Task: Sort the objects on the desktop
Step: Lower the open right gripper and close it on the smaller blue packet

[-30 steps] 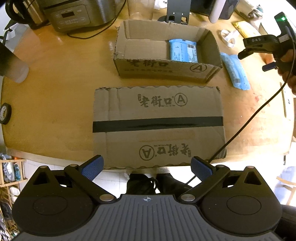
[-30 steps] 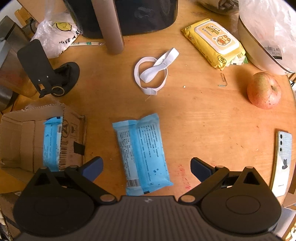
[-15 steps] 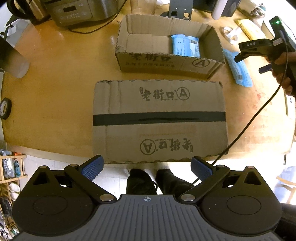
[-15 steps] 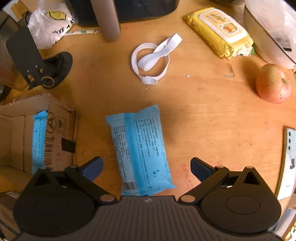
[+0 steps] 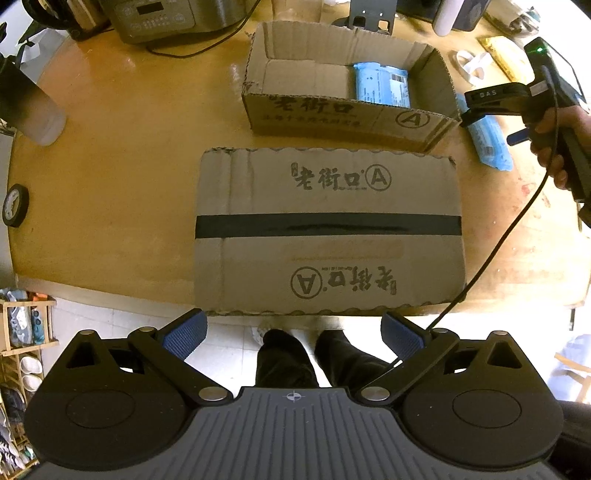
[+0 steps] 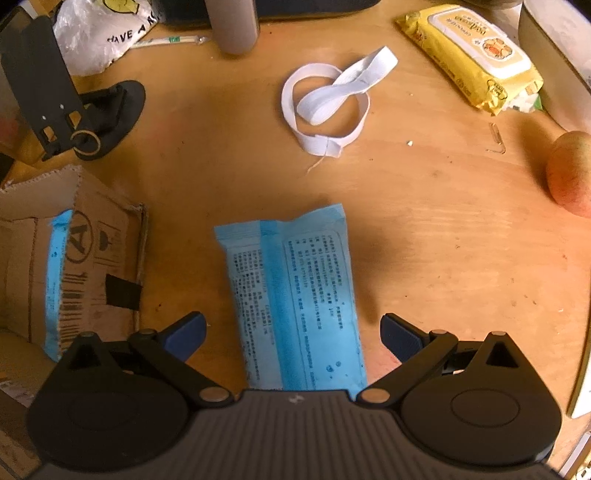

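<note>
A blue wipes pack (image 6: 291,295) lies on the wooden table, between the open fingers of my right gripper (image 6: 291,338), which hovers low over its near end. In the left wrist view the same pack (image 5: 489,142) lies right of an open cardboard box (image 5: 332,118) that holds another blue pack (image 5: 382,85). The right gripper (image 5: 476,110) shows there above the pack. My left gripper (image 5: 293,334) is open and empty, off the table's near edge, in front of a flat taped cardboard box (image 5: 328,229).
A white elastic band (image 6: 328,107), a yellow wipes pack (image 6: 472,51), an apple (image 6: 570,173), a black stand (image 6: 66,110) and a plastic bag (image 6: 99,33) lie beyond the blue pack. A rice cooker (image 5: 166,14), a tumbler (image 5: 29,107) and a tape roll (image 5: 14,205) stand at the left.
My right gripper has moved down and forward over the blue pack, which now sits between its fingers. My left gripper has drawn back a little from the table.
</note>
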The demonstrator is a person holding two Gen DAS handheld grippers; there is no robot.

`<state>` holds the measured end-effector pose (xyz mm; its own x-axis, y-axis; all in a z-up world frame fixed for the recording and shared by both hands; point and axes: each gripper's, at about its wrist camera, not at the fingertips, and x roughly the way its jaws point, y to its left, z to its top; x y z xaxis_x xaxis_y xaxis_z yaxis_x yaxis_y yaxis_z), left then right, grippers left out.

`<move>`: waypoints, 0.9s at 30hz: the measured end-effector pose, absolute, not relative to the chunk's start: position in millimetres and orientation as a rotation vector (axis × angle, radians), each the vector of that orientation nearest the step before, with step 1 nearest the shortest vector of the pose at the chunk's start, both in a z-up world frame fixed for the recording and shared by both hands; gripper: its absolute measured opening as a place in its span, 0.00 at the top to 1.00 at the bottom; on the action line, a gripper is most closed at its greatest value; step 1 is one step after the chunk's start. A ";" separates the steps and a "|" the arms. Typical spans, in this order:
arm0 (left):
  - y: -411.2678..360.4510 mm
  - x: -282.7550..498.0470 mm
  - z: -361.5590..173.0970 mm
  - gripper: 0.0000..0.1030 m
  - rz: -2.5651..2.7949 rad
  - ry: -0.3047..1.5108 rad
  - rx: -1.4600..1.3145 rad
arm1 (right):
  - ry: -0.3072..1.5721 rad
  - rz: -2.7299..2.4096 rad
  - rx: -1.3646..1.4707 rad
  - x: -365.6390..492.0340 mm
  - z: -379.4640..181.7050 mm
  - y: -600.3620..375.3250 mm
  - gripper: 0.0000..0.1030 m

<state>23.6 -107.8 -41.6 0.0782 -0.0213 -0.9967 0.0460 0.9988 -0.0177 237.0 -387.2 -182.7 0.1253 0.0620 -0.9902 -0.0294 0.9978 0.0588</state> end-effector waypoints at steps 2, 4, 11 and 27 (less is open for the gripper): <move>-107.3 23.4 -42.0 0.00 -0.050 1.493 0.020 | 1.449 0.069 0.034 237.3 -187.3 -387.7 0.00; -106.9 23.3 -42.2 0.00 -0.050 1.495 0.020 | 1.436 0.075 0.015 236.4 -187.8 -385.7 0.00; -105.9 23.4 -43.1 0.00 -0.053 1.496 0.021 | 1.429 0.079 -0.066 231.1 -190.5 -376.7 0.00; -104.6 22.0 -43.4 0.00 -0.061 1.501 0.023 | 1.415 0.075 -0.055 226.1 -186.0 -380.5 0.13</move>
